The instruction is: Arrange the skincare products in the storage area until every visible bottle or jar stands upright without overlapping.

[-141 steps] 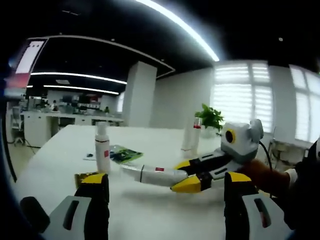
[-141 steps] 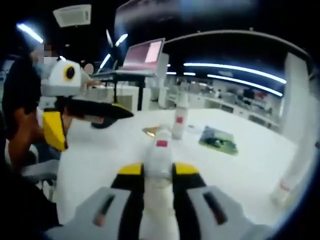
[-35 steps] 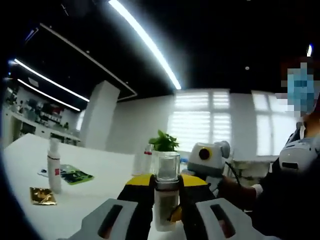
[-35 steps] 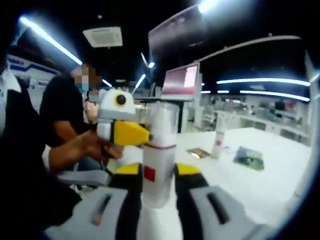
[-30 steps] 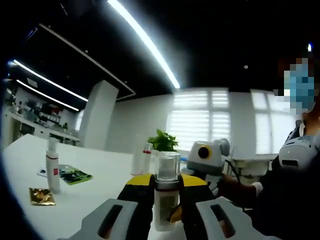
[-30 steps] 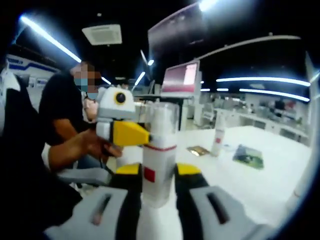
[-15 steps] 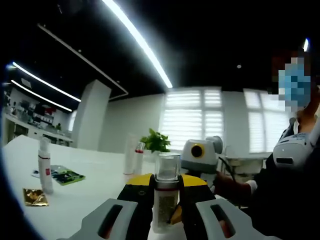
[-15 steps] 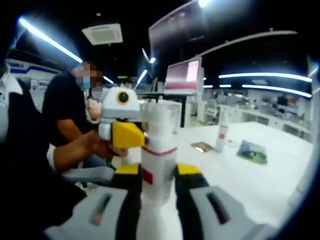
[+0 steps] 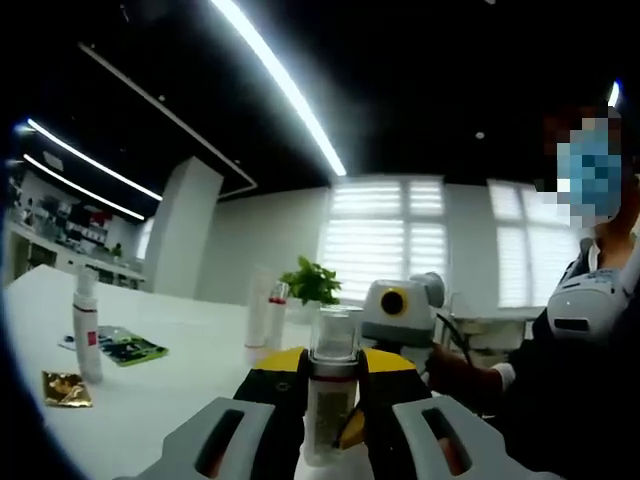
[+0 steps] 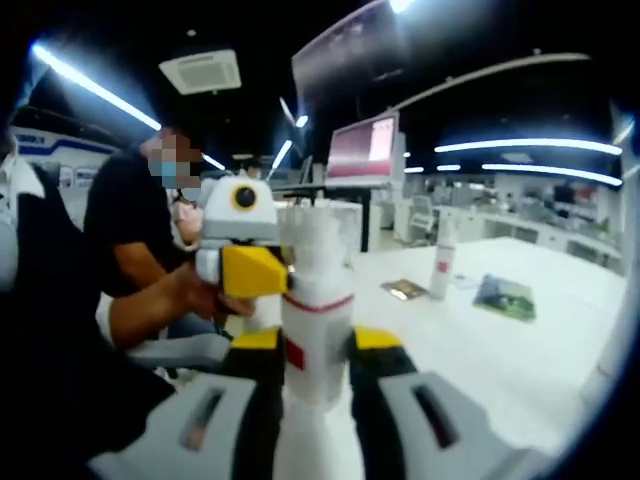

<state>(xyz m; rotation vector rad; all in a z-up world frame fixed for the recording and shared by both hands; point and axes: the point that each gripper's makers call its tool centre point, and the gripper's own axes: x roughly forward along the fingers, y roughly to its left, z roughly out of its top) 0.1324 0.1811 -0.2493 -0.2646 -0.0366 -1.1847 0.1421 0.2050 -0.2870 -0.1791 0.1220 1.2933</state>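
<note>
1. A white bottle (image 10: pixel 316 320) with a red band and a small red square label stands between the closed jaws of the right gripper (image 10: pixel 316 345). Its long axis runs straight up from the jaws, and its neck points to the top of the right gripper view.
2. In the left gripper view the same bottle (image 9: pixel 330 400) is pinched at its upper part by the closed jaws of the left gripper (image 9: pixel 330 372). Its clear cap (image 9: pixel 334 336) rises just above the yellow jaw tips and points up the frame.
3. One bottle is therefore held by both grippers at once. The left gripper (image 10: pixel 256 270) reaches in from the left of the right gripper view, its yellow jaw against the bottle's neck. The right gripper (image 9: pixel 400 310) shows just beyond and right of the left gripper's jaws.
4. A person's hand (image 10: pixel 195 290) holds the left gripper, left of the bottle in the right gripper view.
5. Farther off, on the white table (image 9: pixel 170 390), one slim white bottle (image 9: pixel 87 328) with a red label stands upright, well left of the left gripper's jaws. The same bottle (image 10: pixel 441 262) appears well right of the right gripper's jaws.
6. One gold sachet (image 9: pixel 66 388) lies flat near that bottle's foot, and one green packet (image 9: pixel 125 347) lies just beyond it.
7. Two pale tubes (image 9: pixel 265 312) stand side by side past the left gripper's jaws, slightly left, in front of one green plant (image 9: pixel 310 283).
</note>
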